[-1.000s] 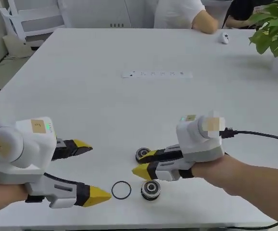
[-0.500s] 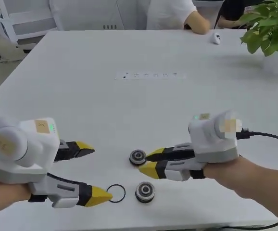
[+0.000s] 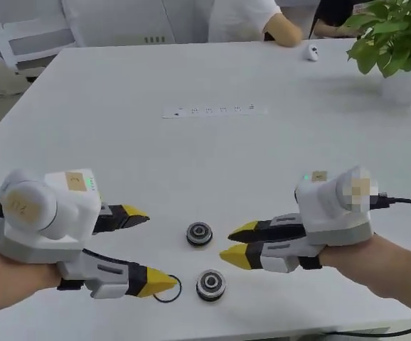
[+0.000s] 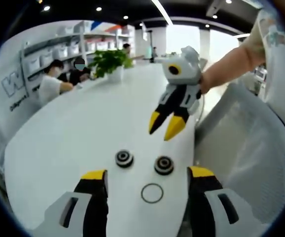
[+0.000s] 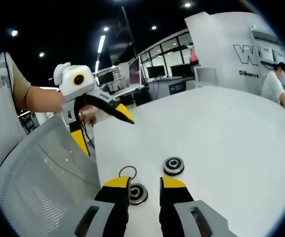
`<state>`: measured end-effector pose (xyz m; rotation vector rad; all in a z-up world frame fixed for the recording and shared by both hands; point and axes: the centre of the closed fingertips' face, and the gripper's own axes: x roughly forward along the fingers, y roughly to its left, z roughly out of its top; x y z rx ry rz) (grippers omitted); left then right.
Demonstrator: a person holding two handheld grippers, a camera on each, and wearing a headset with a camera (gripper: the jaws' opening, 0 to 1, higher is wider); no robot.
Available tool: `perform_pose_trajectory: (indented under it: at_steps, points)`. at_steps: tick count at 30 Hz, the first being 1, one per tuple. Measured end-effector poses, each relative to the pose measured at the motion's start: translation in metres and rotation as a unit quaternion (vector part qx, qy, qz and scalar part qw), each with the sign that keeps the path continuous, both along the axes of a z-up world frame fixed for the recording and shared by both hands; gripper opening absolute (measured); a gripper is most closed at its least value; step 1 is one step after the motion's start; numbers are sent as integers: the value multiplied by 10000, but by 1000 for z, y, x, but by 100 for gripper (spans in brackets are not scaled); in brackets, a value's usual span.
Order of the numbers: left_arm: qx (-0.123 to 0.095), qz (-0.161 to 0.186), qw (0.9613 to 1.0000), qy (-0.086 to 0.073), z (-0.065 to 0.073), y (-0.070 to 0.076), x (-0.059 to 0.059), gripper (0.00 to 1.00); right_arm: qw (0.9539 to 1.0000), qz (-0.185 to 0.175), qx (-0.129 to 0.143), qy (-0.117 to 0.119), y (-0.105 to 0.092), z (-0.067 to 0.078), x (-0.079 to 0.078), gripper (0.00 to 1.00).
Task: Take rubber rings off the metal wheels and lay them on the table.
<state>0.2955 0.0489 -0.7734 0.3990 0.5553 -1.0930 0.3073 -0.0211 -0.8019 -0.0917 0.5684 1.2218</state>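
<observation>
Two metal wheels with black rubber rings lie near the table's front edge, one further back [image 3: 200,234] [image 4: 124,158] [image 5: 174,166] and one closer [image 3: 211,283] [image 4: 163,165] [image 5: 137,193]. A loose black ring [image 3: 164,293] [image 4: 152,193] [image 5: 127,172] lies flat left of the closer wheel. My left gripper [image 3: 147,249] [image 5: 107,134] is wide open; its lower tip overlaps the loose ring. My right gripper [image 3: 230,244] [image 4: 164,128] hovers just right of the wheels, its jaws a little apart with nothing between them.
A white power strip [image 3: 215,111] lies mid-table. A potted plant [image 3: 394,35] stands at the far right, a mouse [image 3: 312,51] near seated people at the far side. A cable [image 3: 404,203] trails from the right gripper. A white mesh chair [image 5: 39,173] sits behind the front edge.
The right gripper has drawn back to the right, away from the two wheels. The left gripper's lower tip has come up to the loose ring. The head camera has shifted.
</observation>
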Motion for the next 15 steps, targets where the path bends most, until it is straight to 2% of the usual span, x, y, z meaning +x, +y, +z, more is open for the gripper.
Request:
perform_pose_trajectory:
  at_steps: [8, 15]
  points:
    - [-16, -21, 10000, 60, -7, -7, 2, 65, 10000, 23, -52, 39, -2, -10, -6, 22]
    - [-28, -60, 9999, 152, -14, -13, 4, 63, 9996, 146, -223, 32, -3, -24, -16, 23]
